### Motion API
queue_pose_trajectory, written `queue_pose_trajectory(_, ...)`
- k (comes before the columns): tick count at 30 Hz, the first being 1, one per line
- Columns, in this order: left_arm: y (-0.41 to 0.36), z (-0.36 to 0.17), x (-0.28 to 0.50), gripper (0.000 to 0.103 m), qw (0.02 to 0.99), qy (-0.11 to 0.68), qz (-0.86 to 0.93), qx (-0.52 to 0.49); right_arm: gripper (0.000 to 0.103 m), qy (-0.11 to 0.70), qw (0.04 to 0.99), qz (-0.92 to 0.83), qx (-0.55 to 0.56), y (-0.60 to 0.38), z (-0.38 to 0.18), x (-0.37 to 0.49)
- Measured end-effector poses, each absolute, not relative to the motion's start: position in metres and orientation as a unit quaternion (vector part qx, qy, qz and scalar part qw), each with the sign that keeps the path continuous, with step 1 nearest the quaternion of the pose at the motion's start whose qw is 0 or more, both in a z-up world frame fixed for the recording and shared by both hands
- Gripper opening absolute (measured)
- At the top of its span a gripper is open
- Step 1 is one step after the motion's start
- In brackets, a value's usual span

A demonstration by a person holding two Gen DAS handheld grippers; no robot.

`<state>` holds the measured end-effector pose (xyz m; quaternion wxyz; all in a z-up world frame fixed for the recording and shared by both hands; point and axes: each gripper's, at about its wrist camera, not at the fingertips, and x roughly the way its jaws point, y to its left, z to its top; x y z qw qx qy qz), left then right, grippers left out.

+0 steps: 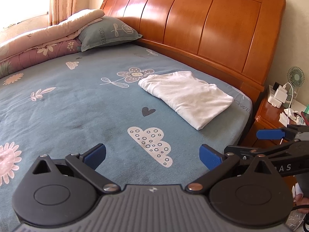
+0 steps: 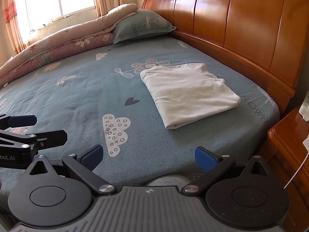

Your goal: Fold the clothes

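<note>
Grippers both hang low over the bed's near edge: we see the left gripper [image 1: 152, 154] and right gripper [image 2: 148, 154] spread wide, holding nothing. White folded garment [image 2: 189, 92] lies at one o'clock on the blue patterned sheet [image 2: 77, 100] (near the wooden headboard [image 2: 241, 19]). Pillow [image 2: 143, 25] and rolled quilt [image 2: 58, 46] sit at eleven, under the window [image 2: 61, 0].

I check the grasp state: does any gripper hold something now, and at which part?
Nothing is held. The left gripper and the right gripper are both open and empty above the bed sheet; the folded white garment lies apart, untouched.
</note>
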<state>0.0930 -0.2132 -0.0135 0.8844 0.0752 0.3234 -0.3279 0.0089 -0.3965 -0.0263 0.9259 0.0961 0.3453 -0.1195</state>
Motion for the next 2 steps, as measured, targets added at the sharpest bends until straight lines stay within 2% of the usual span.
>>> queue_pose_trajectory(2, -0.2141, -0.0133, 0.093, 0.102, 0.885, 0.323, -0.327, 0.078, 0.103, 0.345, 0.926, -0.12, 0.096, -0.3968, -0.0265, 0.0085)
